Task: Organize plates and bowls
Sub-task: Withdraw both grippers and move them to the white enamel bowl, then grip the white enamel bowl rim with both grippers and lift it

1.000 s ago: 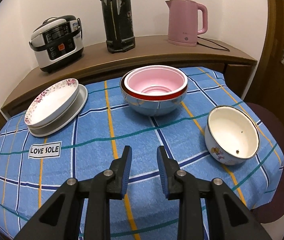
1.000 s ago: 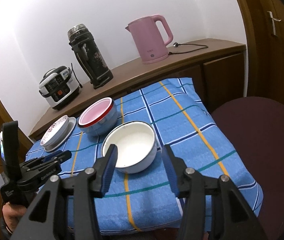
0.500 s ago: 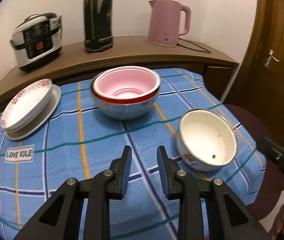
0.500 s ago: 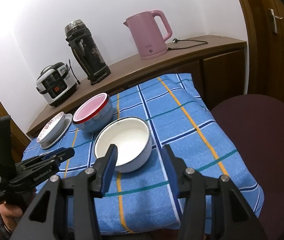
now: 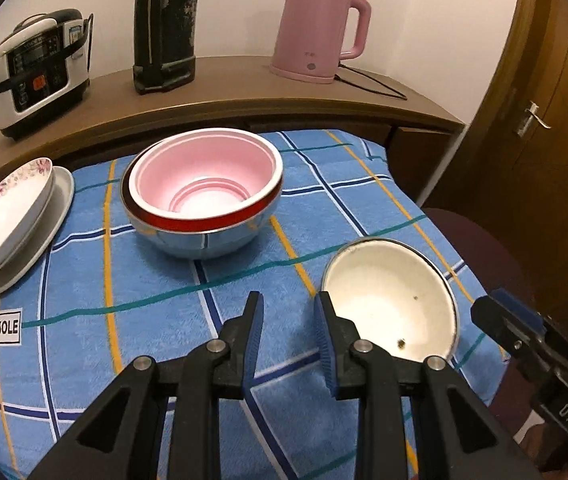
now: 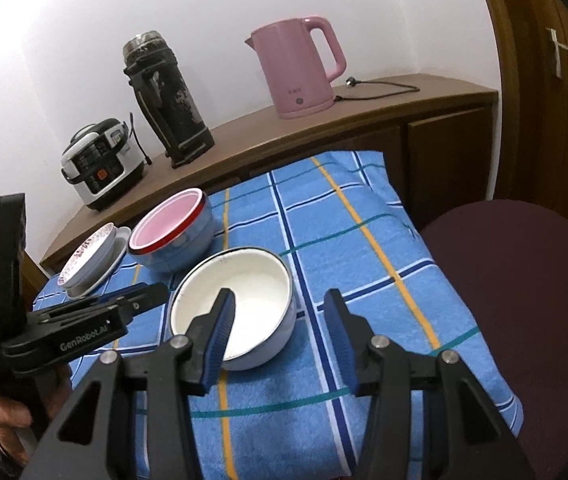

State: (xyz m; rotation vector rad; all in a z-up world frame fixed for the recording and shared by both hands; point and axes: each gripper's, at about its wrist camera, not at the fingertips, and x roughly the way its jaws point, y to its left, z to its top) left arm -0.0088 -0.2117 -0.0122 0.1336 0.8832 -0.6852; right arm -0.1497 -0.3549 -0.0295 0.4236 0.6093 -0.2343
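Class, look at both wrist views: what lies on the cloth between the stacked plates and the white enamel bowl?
The nested bowls, pink inside a red-rimmed one inside steel, sit between the stacked plates and the white enamel bowl. The left wrist view shows it best.

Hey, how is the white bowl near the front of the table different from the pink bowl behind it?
The white bowl sits alone on the blue checked cloth; the pink bowl is nested inside a shiny metal bowl. The white bowl has a thin dark rim and a few dark specks inside; the pink bowl has stepped rings at its bottom and looks clean. Both stand upright and empty.
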